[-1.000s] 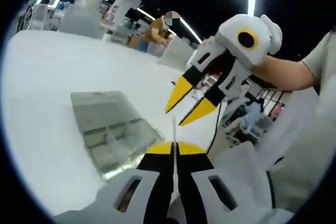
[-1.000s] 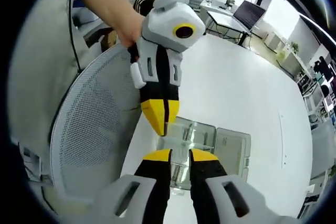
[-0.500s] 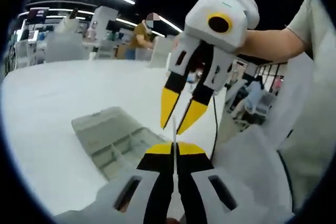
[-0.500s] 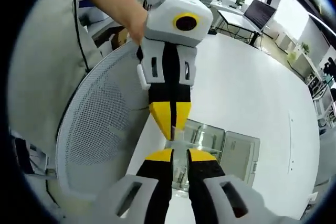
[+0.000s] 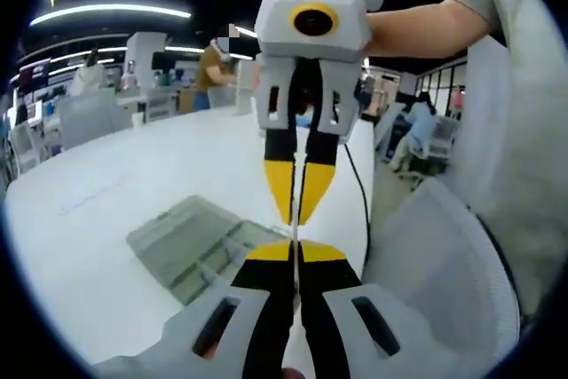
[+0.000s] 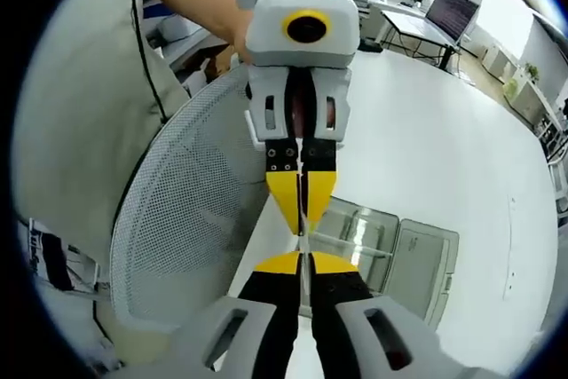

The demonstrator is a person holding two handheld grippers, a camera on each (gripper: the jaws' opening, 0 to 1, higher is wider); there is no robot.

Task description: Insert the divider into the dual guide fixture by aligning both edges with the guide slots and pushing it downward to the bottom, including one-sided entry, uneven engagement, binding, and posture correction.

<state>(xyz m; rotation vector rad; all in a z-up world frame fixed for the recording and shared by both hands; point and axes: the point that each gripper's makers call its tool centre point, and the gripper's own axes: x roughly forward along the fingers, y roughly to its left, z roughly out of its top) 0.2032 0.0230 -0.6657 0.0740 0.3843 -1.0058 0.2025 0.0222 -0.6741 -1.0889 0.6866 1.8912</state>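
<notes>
- Above the white table (image 5: pixel 106 219), the right gripper (image 5: pixel 297 210) has closed in from half a second ago: its yellow tips, then spread around the thin divider (image 5: pixel 294 230), now pinch its far end.
- The left gripper (image 6: pixel 302 219) is clamped flat on the divider's other end, so both tools share it, tip to tip.
- That suggests a handover or two-handed regrip; insertion has not begun.
- The divider (image 6: pixel 303 239) is seen edge-on as a pale sliver, its long axis running from one gripper to the other.
- The clear fixture box (image 6: pixel 390 250) lies open on the table below, apart from the divider.
</notes>
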